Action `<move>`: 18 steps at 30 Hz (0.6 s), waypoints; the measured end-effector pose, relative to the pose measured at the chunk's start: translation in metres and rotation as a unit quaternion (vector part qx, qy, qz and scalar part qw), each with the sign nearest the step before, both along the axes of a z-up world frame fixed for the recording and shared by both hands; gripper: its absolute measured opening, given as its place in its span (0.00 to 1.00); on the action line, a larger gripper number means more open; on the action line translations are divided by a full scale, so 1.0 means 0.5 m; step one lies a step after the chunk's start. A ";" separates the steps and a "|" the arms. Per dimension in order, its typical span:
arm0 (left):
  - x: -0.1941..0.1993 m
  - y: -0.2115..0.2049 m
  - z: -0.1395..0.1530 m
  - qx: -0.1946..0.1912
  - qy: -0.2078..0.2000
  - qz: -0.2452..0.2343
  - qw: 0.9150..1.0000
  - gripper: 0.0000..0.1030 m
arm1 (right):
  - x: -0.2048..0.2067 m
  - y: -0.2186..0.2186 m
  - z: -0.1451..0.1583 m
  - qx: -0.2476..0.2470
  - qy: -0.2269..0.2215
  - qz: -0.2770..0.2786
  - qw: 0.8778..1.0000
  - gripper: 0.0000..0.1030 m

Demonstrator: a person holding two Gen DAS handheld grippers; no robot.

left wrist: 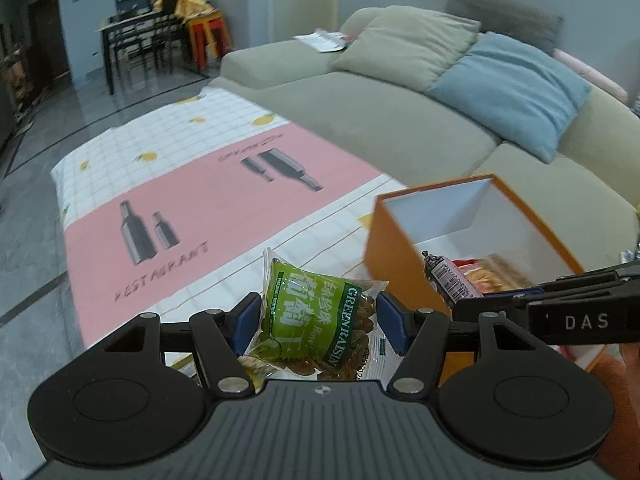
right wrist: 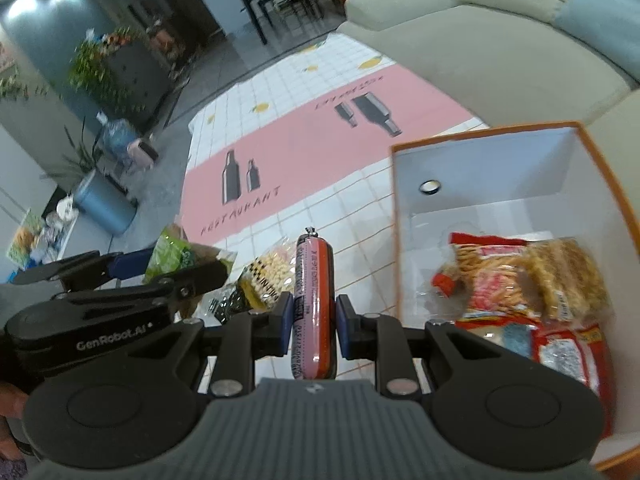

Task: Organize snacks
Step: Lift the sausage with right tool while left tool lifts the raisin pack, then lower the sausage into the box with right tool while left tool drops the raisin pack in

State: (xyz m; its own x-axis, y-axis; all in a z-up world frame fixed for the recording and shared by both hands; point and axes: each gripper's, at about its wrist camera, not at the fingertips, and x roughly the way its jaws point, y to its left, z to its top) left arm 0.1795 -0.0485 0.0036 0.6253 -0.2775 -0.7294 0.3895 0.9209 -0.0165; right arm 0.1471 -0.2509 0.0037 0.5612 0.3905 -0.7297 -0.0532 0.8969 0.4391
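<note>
Pink sausage points lengthwise away, clamped in right tongs; left tongs clamp raisin packet.

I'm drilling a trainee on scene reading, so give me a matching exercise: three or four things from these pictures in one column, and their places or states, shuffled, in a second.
Things
1. green raisin packet
2. pink sausage stick
3. orange box
4. red snack bags

Places or states
A. open-topped, on the tablecloth
B. held in the right gripper
C. lying inside the box
D. held in the left gripper

Pairs: 1-D, 2-B, 3-A, 4-C
</note>
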 end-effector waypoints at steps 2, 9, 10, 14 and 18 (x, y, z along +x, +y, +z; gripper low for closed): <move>-0.001 -0.026 0.008 0.004 -0.006 -0.018 1.000 0.70 | -0.010 -0.023 0.006 -0.003 -0.004 -0.016 1.000 0.20; 0.001 -0.152 0.024 0.048 -0.047 -0.111 0.992 0.70 | -0.029 -0.123 0.004 -0.008 -0.001 -0.068 0.998 0.20; 0.004 -0.168 0.023 0.054 -0.050 -0.121 0.990 0.70 | -0.031 -0.137 0.001 -0.010 0.001 -0.076 0.997 0.20; 0.026 -0.235 0.011 0.071 -0.049 -0.158 0.984 0.70 | -0.029 -0.190 -0.019 -0.024 0.014 -0.098 0.995 0.20; 0.036 -0.298 -0.013 0.102 -0.056 -0.194 0.974 0.70 | -0.021 -0.225 -0.040 -0.035 0.025 -0.109 0.993 0.20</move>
State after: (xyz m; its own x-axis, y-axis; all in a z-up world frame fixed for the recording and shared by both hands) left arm 0.1975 -0.1973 -0.0027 0.5811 -0.3646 -0.7276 0.6975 0.6838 0.2144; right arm 0.1368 -0.3634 -0.0162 0.5893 0.2113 -0.7798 0.1663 0.9128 0.3730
